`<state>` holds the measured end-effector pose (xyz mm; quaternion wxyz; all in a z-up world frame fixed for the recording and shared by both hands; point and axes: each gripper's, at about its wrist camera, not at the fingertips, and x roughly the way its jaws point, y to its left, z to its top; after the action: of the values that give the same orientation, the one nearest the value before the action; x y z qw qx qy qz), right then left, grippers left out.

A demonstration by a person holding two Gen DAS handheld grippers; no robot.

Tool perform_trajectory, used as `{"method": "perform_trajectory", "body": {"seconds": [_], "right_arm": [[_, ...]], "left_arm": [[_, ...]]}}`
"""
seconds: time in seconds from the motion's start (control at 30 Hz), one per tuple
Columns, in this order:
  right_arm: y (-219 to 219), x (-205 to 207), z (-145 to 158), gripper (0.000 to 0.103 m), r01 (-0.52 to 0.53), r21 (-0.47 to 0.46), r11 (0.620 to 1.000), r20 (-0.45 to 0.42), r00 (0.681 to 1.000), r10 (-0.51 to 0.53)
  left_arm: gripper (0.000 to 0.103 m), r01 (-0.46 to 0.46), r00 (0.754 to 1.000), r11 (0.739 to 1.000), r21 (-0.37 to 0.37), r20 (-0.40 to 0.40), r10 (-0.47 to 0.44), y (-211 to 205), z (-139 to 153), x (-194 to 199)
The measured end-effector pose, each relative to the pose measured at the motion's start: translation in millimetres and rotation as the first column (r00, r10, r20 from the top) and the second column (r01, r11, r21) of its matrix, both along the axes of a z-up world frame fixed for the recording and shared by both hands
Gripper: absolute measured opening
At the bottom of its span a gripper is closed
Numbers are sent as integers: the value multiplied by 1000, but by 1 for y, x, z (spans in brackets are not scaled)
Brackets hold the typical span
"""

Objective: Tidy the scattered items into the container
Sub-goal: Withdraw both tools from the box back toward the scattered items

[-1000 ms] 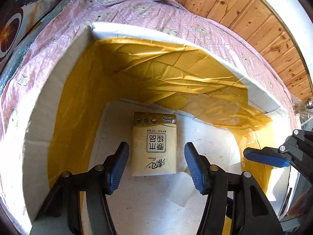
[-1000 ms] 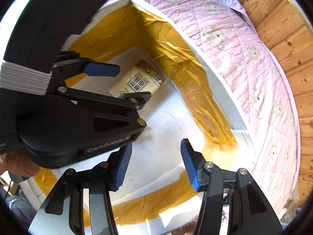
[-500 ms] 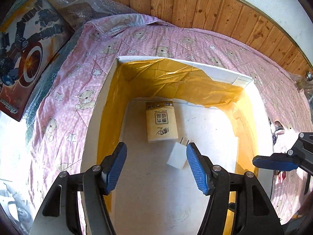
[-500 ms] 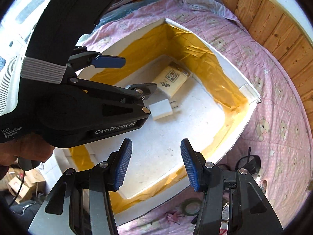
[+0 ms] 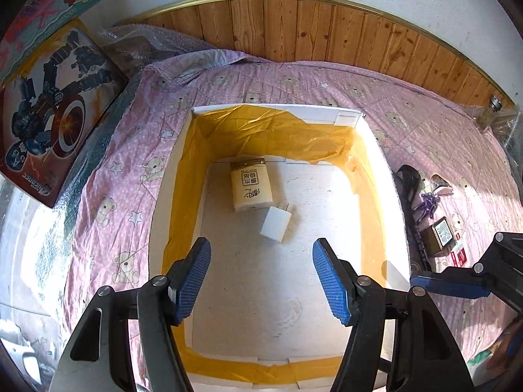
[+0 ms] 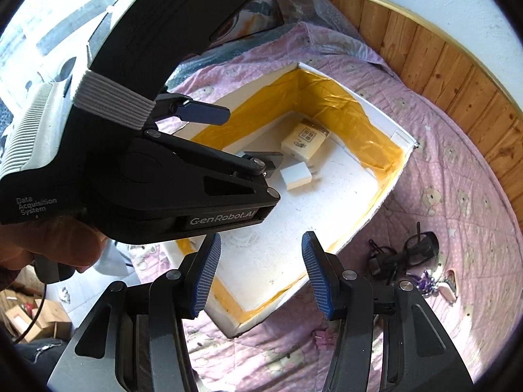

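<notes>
A white foam box [image 5: 330, 112] [image 6: 385, 196] lined with yellow tape lies on the pink bear quilt. Inside rest a cream tissue pack [image 5: 251, 185] [image 6: 304, 142] and a white charger plug [image 5: 276, 223] [image 6: 295, 176], side by side near the far wall. My left gripper [image 5: 261, 281] hovers open above the box's near half, holding nothing. My right gripper [image 6: 260, 272] is open and empty over the box's near corner, with the left gripper's body [image 6: 157, 176] in front of it. Right of the box lie black glasses [image 5: 407, 179] [image 6: 420, 248], a purple trinket [image 5: 428, 202] [image 6: 425, 282] and a small brown box [image 5: 439, 236].
The pink quilt [image 5: 137, 170] covers the bed up to a wooden headboard [image 5: 327, 32]. A toy box with robot art [image 5: 49, 98] leans at the far left on bubble wrap. A person's hand [image 6: 49, 245] holds the left gripper. Cardboard boxes [image 6: 29, 323] sit on the floor.
Both grippers have lifted up and back out of the box, which now shows whole. The white charger plug now lies beside the tissue pack; it was not visible one second ago.
</notes>
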<state>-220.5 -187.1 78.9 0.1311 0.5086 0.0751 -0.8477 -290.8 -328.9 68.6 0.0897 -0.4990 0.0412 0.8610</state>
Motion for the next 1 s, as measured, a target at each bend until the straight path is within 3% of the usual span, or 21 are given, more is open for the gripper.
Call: {"method": "perform_trajectory", "body": {"seconds": [0.33, 0.63, 0.77, 0.87, 1.0], "right_arm": [[16, 59, 20, 55, 27, -180, 983, -149, 987, -55], [57, 120, 21, 55, 53, -292, 955, -222, 967, -122], [89, 150, 1, 55, 140, -350, 926, -188, 958, -216], [116, 170, -28, 55, 248, -397, 884, -119, 941, -318], [146, 182, -63, 55, 405, -352, 844, -38, 895, -445]], "left_arm": [[67, -11, 999, 998, 59, -41, 13, 4, 6, 42], [71, 20, 995, 979, 201, -104, 1, 5, 20, 91], [71, 89, 989, 973, 214, -133, -61, 26, 22, 113], [71, 178, 980, 958, 223, -130, -152, 54, 15, 130], [71, 278, 961, 930, 241, -86, -264, 98, -6, 146]]}}
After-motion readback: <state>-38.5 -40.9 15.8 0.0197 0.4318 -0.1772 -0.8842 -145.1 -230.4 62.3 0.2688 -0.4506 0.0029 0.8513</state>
